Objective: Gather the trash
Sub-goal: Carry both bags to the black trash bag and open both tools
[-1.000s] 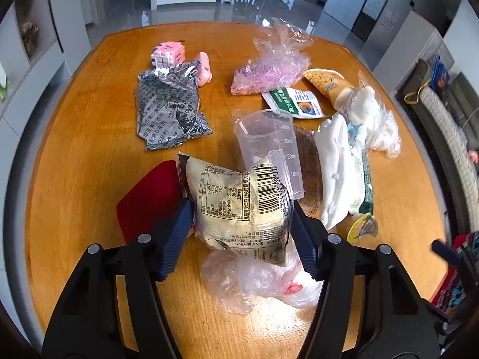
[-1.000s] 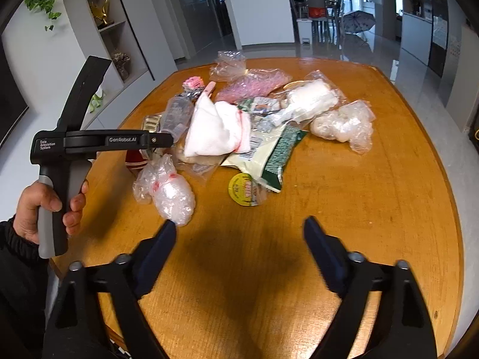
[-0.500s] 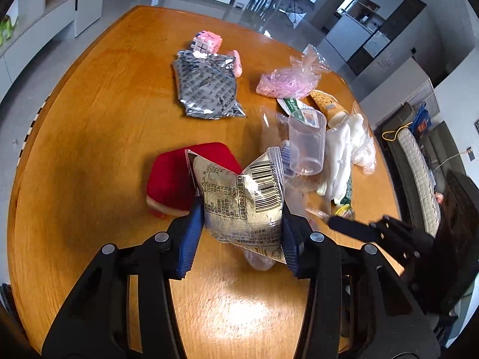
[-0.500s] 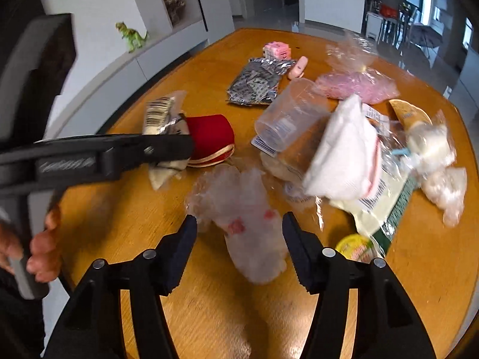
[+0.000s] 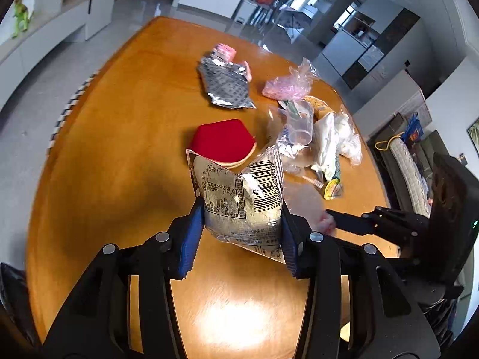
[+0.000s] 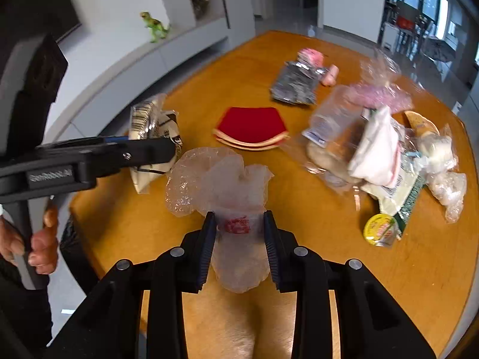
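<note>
My left gripper [image 5: 239, 234] is shut on a crinkled snack wrapper [image 5: 239, 200] with a barcode, held just above the wooden table [image 5: 119, 155]. The right wrist view shows the same wrapper [image 6: 151, 125] in the left gripper [image 6: 155, 149] at the left. My right gripper [image 6: 239, 239] has its jaws closing on a clear plastic bag [image 6: 221, 179] with a red print. The pads pinch the bag's lower part and its top fans out above them. In the left wrist view the right gripper [image 5: 332, 224] shows at the right with that bag.
A red pouch [image 6: 251, 127] lies mid-table. Behind it are a silver foil bag [image 6: 295, 85], a pink toy [image 6: 311, 55] and a pink plastic bag [image 6: 380, 95]. At the right lie a clear cup [image 5: 299, 122], white wrappings [image 6: 377, 146] and a yellow lid [image 6: 380, 229]. A hand [image 6: 42, 245] holds the left tool.
The left gripper lifted the wrapper and carried it left, away from the pile. The right gripper came over the clear plastic bag and narrowed its jaws onto it.
</note>
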The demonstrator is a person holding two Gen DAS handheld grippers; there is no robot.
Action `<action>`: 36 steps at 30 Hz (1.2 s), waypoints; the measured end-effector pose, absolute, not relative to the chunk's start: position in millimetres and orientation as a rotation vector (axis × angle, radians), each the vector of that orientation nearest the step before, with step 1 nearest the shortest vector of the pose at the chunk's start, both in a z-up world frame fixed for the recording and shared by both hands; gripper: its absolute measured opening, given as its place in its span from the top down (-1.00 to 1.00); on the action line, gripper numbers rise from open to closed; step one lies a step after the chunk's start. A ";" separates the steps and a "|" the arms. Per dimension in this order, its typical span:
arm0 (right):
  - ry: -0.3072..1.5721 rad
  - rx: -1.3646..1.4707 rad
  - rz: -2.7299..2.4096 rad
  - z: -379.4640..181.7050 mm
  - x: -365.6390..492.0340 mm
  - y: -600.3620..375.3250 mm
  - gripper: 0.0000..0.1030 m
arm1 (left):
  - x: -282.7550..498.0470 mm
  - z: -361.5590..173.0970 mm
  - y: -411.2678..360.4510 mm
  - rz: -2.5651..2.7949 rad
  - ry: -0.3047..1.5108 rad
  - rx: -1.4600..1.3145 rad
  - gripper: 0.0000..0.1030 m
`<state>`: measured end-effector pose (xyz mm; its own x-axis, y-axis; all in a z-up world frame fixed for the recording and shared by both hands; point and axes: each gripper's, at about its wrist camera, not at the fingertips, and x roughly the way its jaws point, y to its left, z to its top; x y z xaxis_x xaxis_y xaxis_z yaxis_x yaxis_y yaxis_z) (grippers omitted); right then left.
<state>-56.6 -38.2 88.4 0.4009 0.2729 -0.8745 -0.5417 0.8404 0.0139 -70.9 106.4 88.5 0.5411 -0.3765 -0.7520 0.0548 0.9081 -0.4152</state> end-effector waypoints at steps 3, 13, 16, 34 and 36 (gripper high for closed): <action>1.021 -0.312 0.590 94.8 -85.3 -17.4 0.33 | -104.6 92.9 131.0 -0.204 0.942 -0.374 0.11; 1.017 -0.401 0.855 74.4 -159.9 100.9 0.33 | -248.1 90.3 235.6 0.151 0.867 -0.369 0.11; 1.036 -0.430 0.938 63.0 -180.3 136.7 0.33 | -293.5 81.5 266.8 0.275 0.863 -0.382 0.11; 1.182 -0.534 1.120 -18.6 -269.0 301.4 -0.37 | -442.2 -9.5 394.8 0.920 0.858 -0.626 -0.88; 1.176 -0.536 1.128 -15.5 -268.6 297.3 -0.38 | -441.5 -9.6 400.4 0.920 0.854 -0.660 -0.88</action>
